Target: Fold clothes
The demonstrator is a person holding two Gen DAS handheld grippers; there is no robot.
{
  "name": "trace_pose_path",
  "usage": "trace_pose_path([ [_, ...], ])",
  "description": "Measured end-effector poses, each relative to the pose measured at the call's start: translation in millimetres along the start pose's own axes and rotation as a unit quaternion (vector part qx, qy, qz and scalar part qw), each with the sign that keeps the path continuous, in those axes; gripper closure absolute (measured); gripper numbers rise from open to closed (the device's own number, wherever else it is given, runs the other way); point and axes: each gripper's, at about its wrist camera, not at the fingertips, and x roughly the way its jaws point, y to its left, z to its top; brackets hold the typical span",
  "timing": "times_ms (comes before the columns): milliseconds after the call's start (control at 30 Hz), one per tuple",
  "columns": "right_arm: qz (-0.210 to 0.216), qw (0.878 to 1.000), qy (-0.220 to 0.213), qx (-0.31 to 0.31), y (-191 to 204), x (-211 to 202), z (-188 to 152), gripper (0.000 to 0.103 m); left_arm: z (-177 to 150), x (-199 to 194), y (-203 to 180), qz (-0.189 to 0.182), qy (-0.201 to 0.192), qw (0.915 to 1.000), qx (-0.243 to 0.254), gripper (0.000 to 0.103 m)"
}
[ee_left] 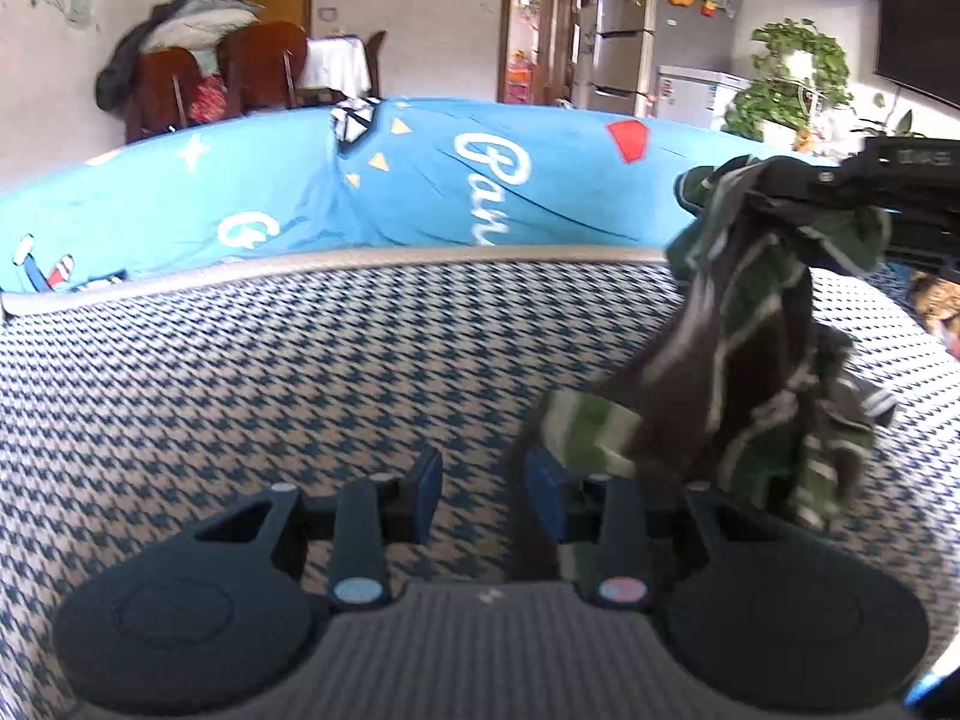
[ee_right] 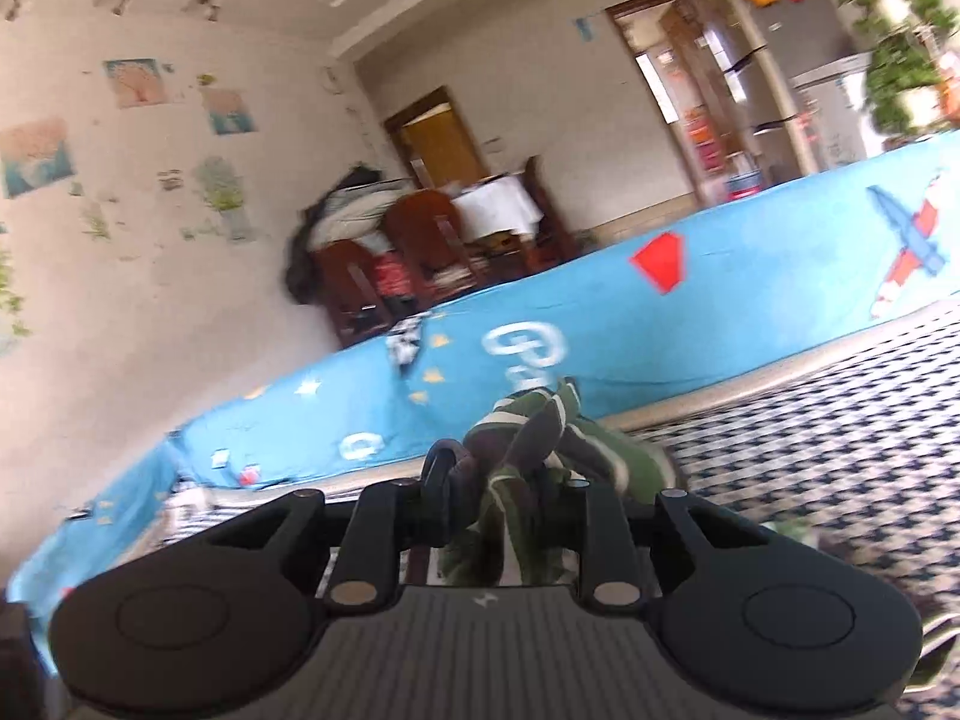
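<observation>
Right claw [ee_right: 501, 516]: jaws pinched on a bunched fold of the striped garment [ee_right: 528, 450], dark brown and green with pale stripes. Cloth wads up between the pads and spills over the top of them. From the left wrist view the same claw [ee_left: 798, 192] enters at upper right, and the garment [ee_left: 744, 348] hangs from it in a twisted column down toward the surface.

Left claw [ee_left: 483, 495]: blue pads parted, nothing pressed between them. The garment's lower end drapes just beside and against the right-hand pad [ee_left: 543, 492]; houndstooth shows through the gap between the pads.

Surface below: a blue-and-white houndstooth cover [ee_left: 300, 360], bare to the left of the garment. Along its far edge runs a pale trim, then a bright blue printed sheet [ee_left: 420, 180] with white lettering, stars and a red shape.

Farther out: dark wooden chairs [ee_left: 252, 72] heaped with bedding at far left, two doorways in the far wall, a steel fridge [ee_left: 624, 48], a leafy potted plant [ee_left: 792, 78] at far right. Right wrist view is tilted and blurred.
</observation>
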Motion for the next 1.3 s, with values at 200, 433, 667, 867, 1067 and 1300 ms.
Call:
trace_pose_path([
  [200,-0.093,0.995,-0.022,0.040,-31,-18,10,0.079,-3,-5,-21,-0.040,0.023,0.9989,-0.002,0.051],
  [433,-0.181,0.980,-0.031,0.071,-62,-30,16,0.077,4,17,-43,-0.087,0.039,0.9954,0.003,0.020],
  [667,-0.161,0.983,-0.001,0.094,-79,-33,17,0.023,6,60,-61,-0.107,0.069,0.9918,0.006,0.004],
  [867,-0.148,0.981,0.066,0.102,-87,-14,3,0.007,14,91,-78,-0.135,0.098,0.9859,-0.003,0.000],
  [1067,-0.168,0.971,0.142,0.091,-93,21,-18,0.007,13,116,-93,-0.161,0.124,0.9791,0.009,0.000],
  [1300,-0.178,0.963,0.177,0.095,-105,50,-32,0.007,14,141,-103,-0.173,0.124,0.9767,0.028,0.000],
])
